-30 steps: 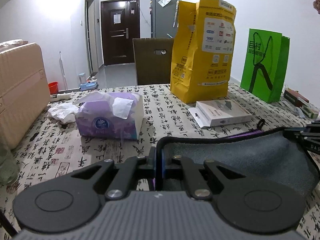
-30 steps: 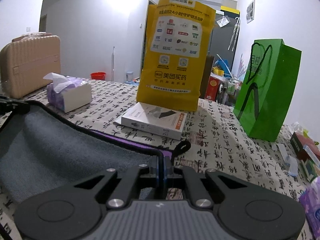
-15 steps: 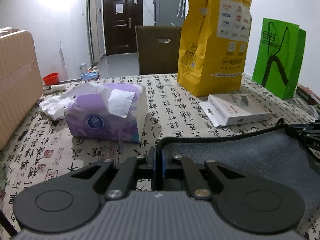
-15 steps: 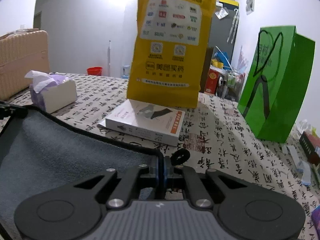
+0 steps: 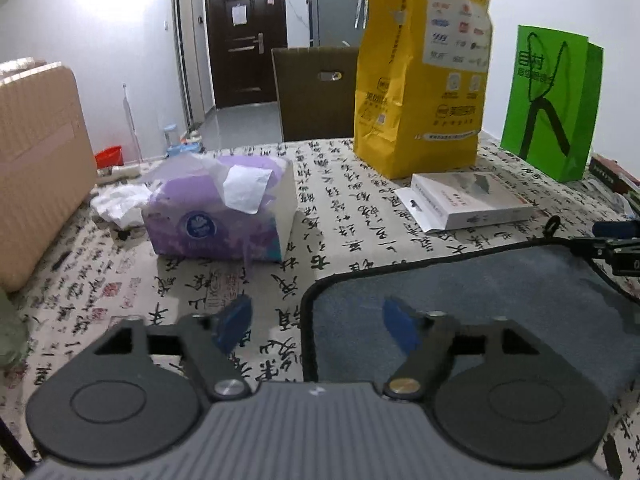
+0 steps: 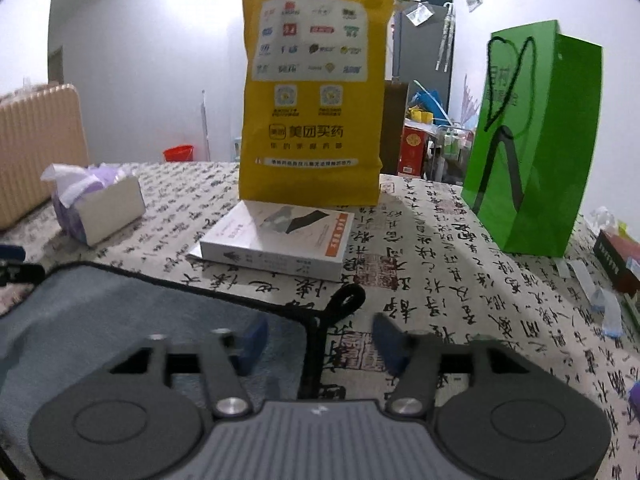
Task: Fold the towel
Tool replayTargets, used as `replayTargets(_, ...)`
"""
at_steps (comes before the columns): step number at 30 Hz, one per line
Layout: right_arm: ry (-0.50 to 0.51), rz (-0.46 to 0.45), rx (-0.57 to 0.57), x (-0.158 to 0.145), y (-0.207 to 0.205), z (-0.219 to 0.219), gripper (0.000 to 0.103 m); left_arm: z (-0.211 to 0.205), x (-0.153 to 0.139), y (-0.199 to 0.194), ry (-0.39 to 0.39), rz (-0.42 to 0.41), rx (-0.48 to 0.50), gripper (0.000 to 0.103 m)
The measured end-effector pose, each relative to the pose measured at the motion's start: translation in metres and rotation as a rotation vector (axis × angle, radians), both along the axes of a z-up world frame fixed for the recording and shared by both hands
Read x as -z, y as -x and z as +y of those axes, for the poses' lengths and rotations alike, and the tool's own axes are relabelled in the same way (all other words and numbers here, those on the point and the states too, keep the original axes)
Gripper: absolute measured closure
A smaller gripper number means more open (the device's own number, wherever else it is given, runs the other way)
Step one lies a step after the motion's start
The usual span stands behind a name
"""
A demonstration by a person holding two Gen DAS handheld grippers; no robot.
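Observation:
A grey towel (image 5: pixel 472 292) with black edging lies flat on the calligraphy-print tablecloth (image 5: pixel 328 200). My left gripper (image 5: pixel 316 320) is open, its blue-padded fingers straddling the towel's near left corner. In the right wrist view the towel (image 6: pixel 140 320) lies lower left, and my right gripper (image 6: pixel 316 340) is open over its right corner, beside the black hanging loop (image 6: pixel 348 300). Neither gripper holds anything.
Beyond the towel lie a white box (image 5: pixel 476 200) and a purple tissue pack (image 5: pixel 220 216). A yellow paper bag (image 5: pixel 424 64) and a green bag (image 5: pixel 556 100) stand at the back. A beige suitcase (image 5: pixel 36 168) is at the left.
Both grippers were shut on the towel's corners and carried them forward and down. Both have now opened and released the towel, which lies flat.

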State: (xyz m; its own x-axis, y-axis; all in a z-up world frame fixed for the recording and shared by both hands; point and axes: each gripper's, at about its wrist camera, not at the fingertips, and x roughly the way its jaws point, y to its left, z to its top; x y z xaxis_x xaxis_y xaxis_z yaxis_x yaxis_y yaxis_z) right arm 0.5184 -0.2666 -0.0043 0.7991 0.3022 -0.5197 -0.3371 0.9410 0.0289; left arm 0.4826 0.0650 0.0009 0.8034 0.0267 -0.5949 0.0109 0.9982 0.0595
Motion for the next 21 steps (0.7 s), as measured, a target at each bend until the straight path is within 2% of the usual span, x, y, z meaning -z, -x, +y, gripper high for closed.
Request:
replayTargets(2,-0.013,0.003,-0.004,-0.004,0.007,-0.002,0.040,-0.003,-0.005,0.007,0.004,-0.004,-0.002,0.018)
replayTargets(4,-0.030,0.005,-0.006,-0.008,0.016,-0.004,0.026,-0.006,-0.011,0.012,0.012,-0.003,-0.007,0.011)
replayTargets(8,-0.045,0.004,-0.023,-0.016,0.035,-0.003,0.012,-0.009,-0.021,0.029,-0.002,-0.029,-0.025,0.001)
replayTargets(10,-0.043,-0.004,-0.027,-0.020,0.045,-0.003,0.000,-0.011,-0.025,0.039,-0.032,-0.056,-0.034,0.000)
replayTargets(15,-0.031,-0.006,-0.022,-0.025,0.066,-0.004,0.000,-0.006,-0.029,0.061,-0.009,-0.060,-0.056,0.000)
replayTargets(21,-0.053,-0.026,-0.016,-0.033,0.094,-0.011,0.000,-0.005,-0.035,0.091,-0.045,-0.106,-0.063,0.000)
